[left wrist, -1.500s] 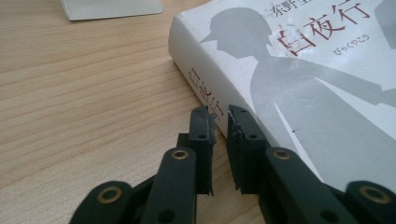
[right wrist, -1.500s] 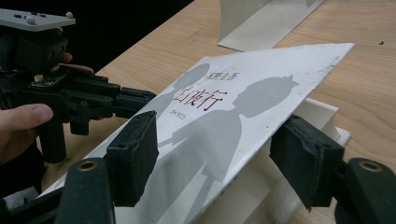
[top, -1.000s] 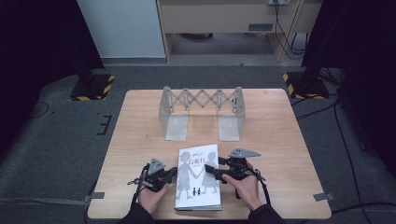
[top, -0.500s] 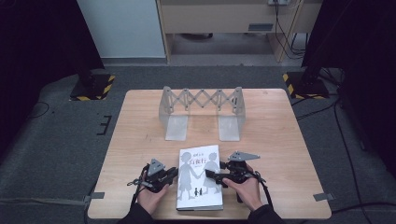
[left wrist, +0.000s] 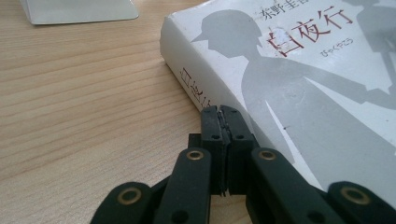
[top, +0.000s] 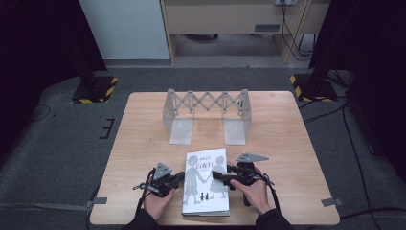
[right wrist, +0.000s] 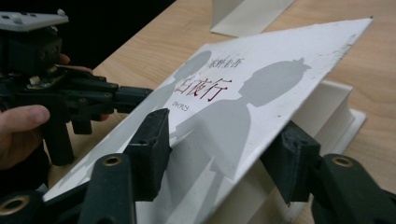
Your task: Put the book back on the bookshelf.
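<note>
- Book [top: 206, 182]: white, matte, grey silhouettes, cover lifted.
- Right gripper [right wrist: 219, 154]: spread, jaws straddling cover; contact unclear.
- Left gripper [left wrist: 219, 112]: pressed together at book's spine.
- Rack [top: 207, 115]: grey metal, beyond book.

Both grippers were black, each topped by a grey three-cornered plate. Left gripper [top: 178, 177] had chunky black jaws with brass-coloured rivets at the link pivots and small dark screws near the tips. Right gripper [top: 218, 175] had the same black linkage, brass rivets, blocky rectangular pads [right wrist: 150, 140]. Thin black cables trailed from each. Dark sleeves [top: 143, 221] covered the forearms.
</note>
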